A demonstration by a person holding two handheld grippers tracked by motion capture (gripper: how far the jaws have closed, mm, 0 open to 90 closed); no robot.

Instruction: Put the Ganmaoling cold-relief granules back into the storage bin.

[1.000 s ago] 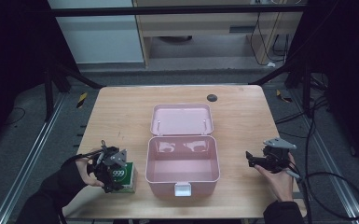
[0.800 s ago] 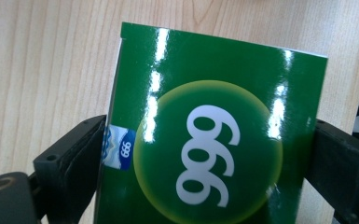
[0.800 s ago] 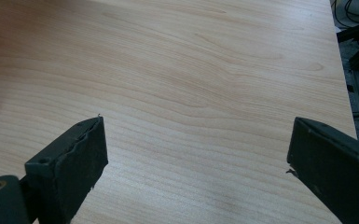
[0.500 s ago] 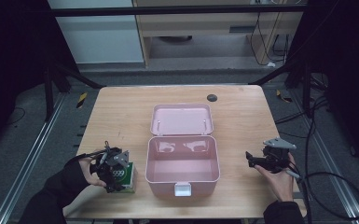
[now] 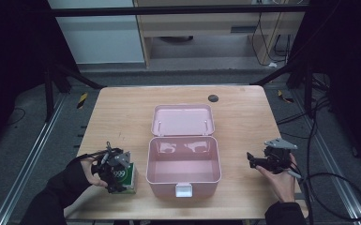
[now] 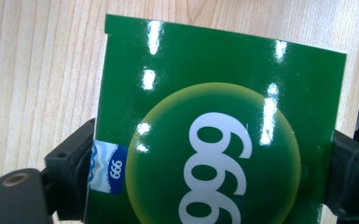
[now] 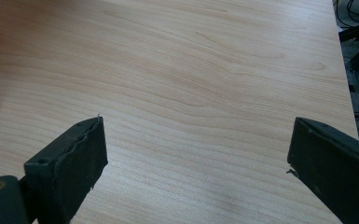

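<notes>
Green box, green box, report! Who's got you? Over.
Left hand-held gripper shut on green box. Right hand-held gripper open, empty. Pink case open beside it, nothing blocking.

A: What does the wooden surface (image 5: pixel 244 117) carry?
B: Mid-frame, an open pink box (image 5: pixel 183 159); lower left, a green carton (image 5: pixel 127 176) beside it; a small dark disc (image 5: pixel 213 98) at upper centre.

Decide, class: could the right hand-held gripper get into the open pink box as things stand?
Probably yes. The right hand-held gripper is open and holds nothing, the pink box has its lid back, and bare table lies between them.
</notes>
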